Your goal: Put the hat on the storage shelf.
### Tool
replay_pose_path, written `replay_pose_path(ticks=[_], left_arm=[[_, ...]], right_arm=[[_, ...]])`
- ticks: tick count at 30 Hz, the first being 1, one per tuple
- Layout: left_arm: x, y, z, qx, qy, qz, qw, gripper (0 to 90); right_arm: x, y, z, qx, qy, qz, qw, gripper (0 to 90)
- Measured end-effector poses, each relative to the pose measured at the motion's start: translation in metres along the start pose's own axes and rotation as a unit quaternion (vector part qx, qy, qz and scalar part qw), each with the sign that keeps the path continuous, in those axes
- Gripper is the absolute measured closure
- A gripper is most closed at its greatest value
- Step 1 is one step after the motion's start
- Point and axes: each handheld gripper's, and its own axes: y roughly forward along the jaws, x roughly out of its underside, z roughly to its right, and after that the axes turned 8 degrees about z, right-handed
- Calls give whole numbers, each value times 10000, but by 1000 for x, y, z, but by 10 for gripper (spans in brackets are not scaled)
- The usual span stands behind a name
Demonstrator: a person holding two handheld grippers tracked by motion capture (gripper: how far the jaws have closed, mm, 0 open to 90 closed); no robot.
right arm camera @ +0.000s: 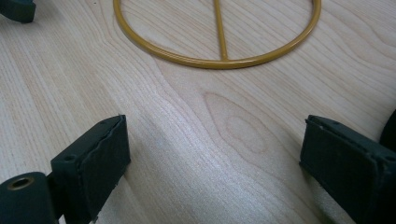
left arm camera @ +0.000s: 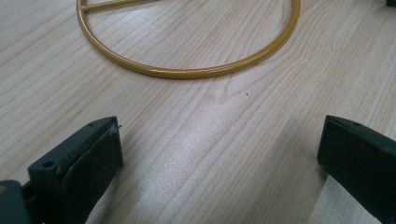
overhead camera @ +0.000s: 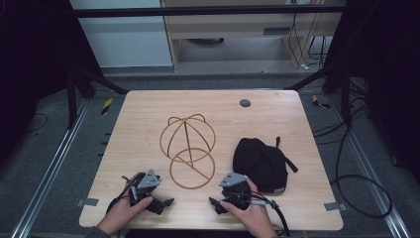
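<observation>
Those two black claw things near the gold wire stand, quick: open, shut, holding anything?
Left gripper: open, jaws wide apart over bare wooden table, holding nothing.
Right gripper: open, holding nothing.

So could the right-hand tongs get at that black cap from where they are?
Probably yes: the right tongs are open, the black cap lies just beyond that hand on the table, with nothing between them.

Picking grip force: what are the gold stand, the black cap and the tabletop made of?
Gold stand: thin rod, probably painted metal; glossy yellow coat.
Black cap: soft fabric, likely; matte, slumped, with a strap.
Tabletop: light wood or wood-look laminate; grain with a soft sheen.
</observation>
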Motion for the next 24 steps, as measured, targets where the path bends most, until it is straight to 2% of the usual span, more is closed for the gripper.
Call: replay_pose_path(ticks=[5,8,10,11,12,13,15,18,24], left_arm=[[0,0,0,3,-5,-4,10000,0],[0,0,0,2,-5,-1,10000,0],[0,0,0,3,-6,-1,10000,0],[0,0,0,2,-5,0,10000,0],[0,0,0,2,-5,0,10000,0],[0,0,0,1,-5,-1,10000,0],[0,0,0,2,-4,-1,10000,0],[0,0,0,2,-5,-7,10000,0],[0,0,0,-5,-18,4,10000,0]], right_arm=[[-1,0,-2,87,31,-31,10000,80],[-4,-5,-6,143,-113,-78,9998,91],[-7,-12,-9,143,-65,45,9999,88],[-10,-21,-10,214,-70,157,9996,87],[-10,-21,-10,214,-70,157,9996,87],[-11,-30,-10,315,-15,274,9991,86],[-11,-38,-9,369,41,370,9986,85],[-9,-48,-5,533,99,428,9976,83],[-6,-60,2,664,256,550,9960,80]])
